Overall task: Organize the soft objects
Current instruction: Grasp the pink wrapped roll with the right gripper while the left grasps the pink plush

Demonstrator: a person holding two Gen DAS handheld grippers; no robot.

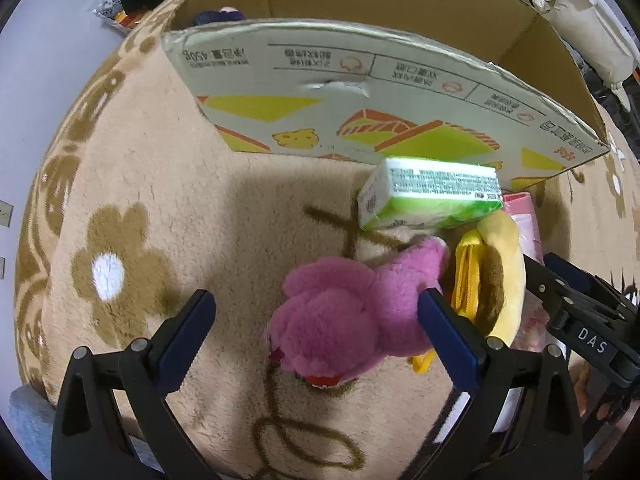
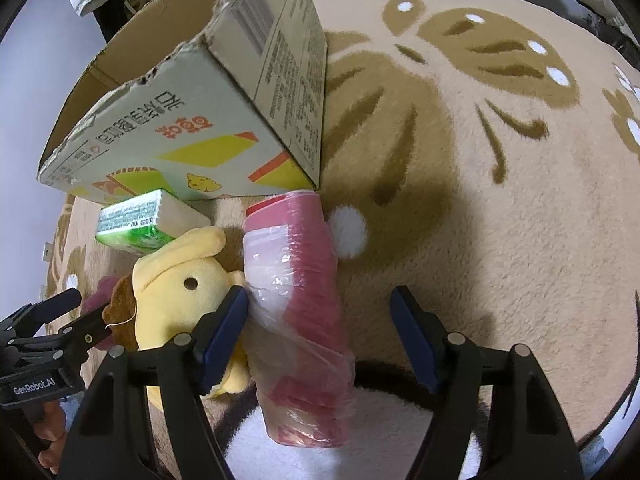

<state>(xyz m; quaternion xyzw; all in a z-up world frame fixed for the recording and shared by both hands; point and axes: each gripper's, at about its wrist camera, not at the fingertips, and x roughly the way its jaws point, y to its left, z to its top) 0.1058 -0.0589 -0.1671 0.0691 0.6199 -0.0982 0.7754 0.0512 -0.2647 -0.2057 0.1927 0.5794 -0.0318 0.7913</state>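
A pink plush toy (image 1: 344, 320) lies on the beige rug between the fingers of my open left gripper (image 1: 316, 322); its right finger (image 1: 448, 332) touches the plush. A yellow plush (image 1: 496, 276) lies just right of it, also in the right wrist view (image 2: 176, 300). A green tissue pack (image 1: 432, 196) leans by the open cardboard box (image 1: 360, 92). My open right gripper (image 2: 320, 332) straddles a pink plastic-wrapped pack (image 2: 304, 312). The right gripper shows in the left wrist view (image 1: 580, 308).
The rug (image 2: 500, 200) has brown flower and leaf patterns and spreads wide to the right. The box (image 2: 180, 120) stands at the rug's far side with something dark inside (image 1: 216, 16). White padded items (image 1: 580, 20) lie beyond it.
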